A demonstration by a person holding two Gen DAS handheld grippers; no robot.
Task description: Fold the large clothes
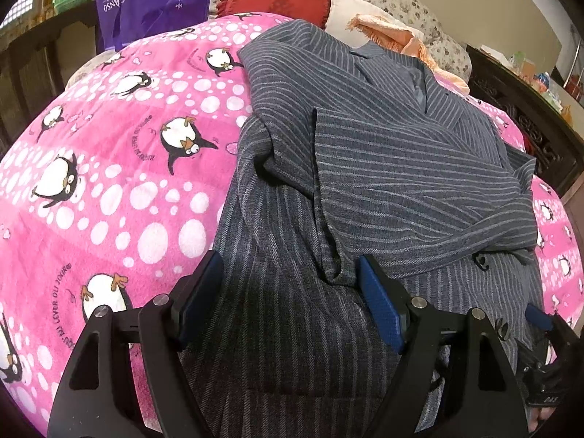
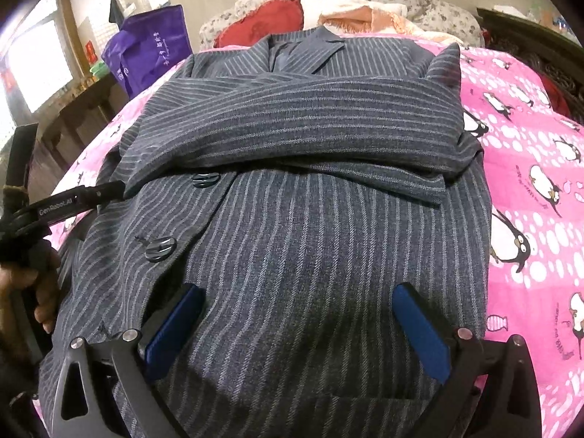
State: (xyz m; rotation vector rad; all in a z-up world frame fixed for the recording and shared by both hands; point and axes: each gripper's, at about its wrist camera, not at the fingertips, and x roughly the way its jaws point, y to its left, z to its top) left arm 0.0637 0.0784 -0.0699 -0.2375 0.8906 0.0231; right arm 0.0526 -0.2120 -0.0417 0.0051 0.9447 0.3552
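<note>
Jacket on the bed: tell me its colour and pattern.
The jacket is dark grey with thin pale pinstripes, clearest in the right wrist view.

Bed's pink penguin blanket [image 1: 109, 189] carries striped jacket [image 2: 292, 189]; cushions, seemingly, behind.

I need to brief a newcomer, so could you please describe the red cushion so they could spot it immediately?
Start at the pink penguin blanket covering the bed. At its far end, past the striped jacket's collar, lies the red cushion. It alone is solid red, beside peach cloth.
</note>
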